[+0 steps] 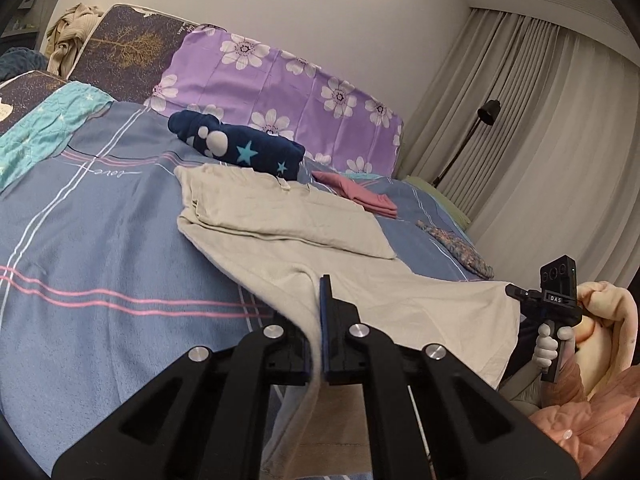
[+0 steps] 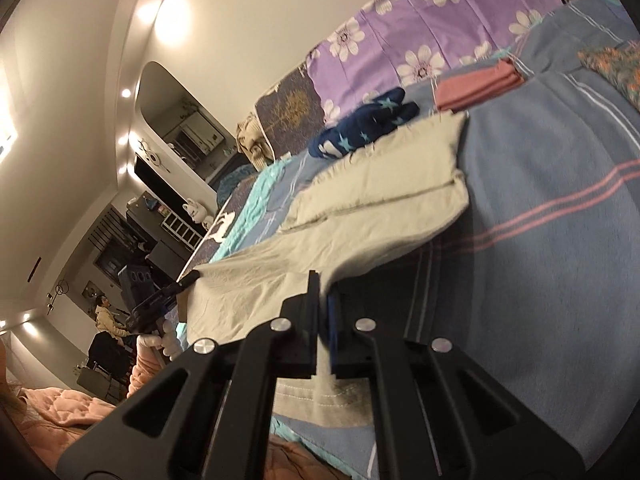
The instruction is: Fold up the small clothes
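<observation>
The bed [image 1: 100, 248] fills most of both views, spread with a blue-grey sheet crossed by pink and white stripes; a purple flowered pillow [image 1: 280, 84] stands along the upper middle of the left wrist view, pale curtains [image 1: 540, 120] hang at the right with a black floor lamp [image 1: 490, 114] before them, and the right wrist view shows a lit room with ceiling spots at its left edge.

The beige garment [image 1: 304, 224], the thing being folded, lies across the centre of the bed, its far part already doubled over and its near edge lifted off the sheet; beyond it, toward the upper middle, rest a folded navy star-print piece [image 1: 240, 148], a folded pink piece [image 1: 360, 196] and, lower right of that, a small patterned cloth [image 1: 456, 246].

The left gripper [image 1: 320, 308] is pinched onto the garment's near edge at bottom centre, cloth running between its jaws; the right gripper [image 2: 324, 308] is likewise clamped on the opposite near corner.

The risk, as I judge it, is uneven travel: should one corner lead, the fold would skew and the doubled layer beneath could drag loose; the thin hem could also slip from a shallow pinch; carrying too far might nudge the navy piece just beyond.
</observation>
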Demonstrator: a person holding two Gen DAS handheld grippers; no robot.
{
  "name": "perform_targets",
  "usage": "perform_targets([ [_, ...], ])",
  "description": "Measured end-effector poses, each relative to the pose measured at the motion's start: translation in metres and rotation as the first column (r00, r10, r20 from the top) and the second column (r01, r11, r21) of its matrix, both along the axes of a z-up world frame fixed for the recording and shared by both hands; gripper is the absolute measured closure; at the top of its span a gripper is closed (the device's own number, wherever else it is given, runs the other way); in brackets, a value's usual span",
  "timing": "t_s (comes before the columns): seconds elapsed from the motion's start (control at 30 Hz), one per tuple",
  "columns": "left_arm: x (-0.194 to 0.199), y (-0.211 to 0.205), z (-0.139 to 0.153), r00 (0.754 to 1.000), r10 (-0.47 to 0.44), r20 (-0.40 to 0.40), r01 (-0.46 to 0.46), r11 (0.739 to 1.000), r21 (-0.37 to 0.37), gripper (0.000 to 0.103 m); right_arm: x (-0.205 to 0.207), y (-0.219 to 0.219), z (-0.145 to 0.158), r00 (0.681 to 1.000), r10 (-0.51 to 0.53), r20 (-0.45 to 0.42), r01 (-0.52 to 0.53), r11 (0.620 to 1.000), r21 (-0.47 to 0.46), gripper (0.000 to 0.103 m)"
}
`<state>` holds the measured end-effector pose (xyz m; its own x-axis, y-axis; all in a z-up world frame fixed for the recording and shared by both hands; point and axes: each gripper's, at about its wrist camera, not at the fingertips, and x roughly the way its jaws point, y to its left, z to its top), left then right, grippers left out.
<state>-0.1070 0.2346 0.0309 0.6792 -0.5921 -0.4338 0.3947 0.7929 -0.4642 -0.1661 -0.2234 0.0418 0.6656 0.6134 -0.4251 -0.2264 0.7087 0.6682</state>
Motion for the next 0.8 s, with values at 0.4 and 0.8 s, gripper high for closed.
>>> perform_targets([
  [0.4, -0.01, 0.007, 0.02, 0.998, 0.059, 0.013, -0.059, 0.998, -0.002, 0.1, 0.009, 0.001, 0.034, 0.991, -0.02, 0.13, 0.018, 1.0, 0.017, 0.1],
  [0.8, -0.044, 0.005, 0.056, 0.986, 0.048, 0.158, -0.043, 0.999, -0.031, 0.101, -0.029, -0.015, 0.079, 0.959, -0.086, 0.271, 0.099, 0.994, -0.037, 0.1],
])
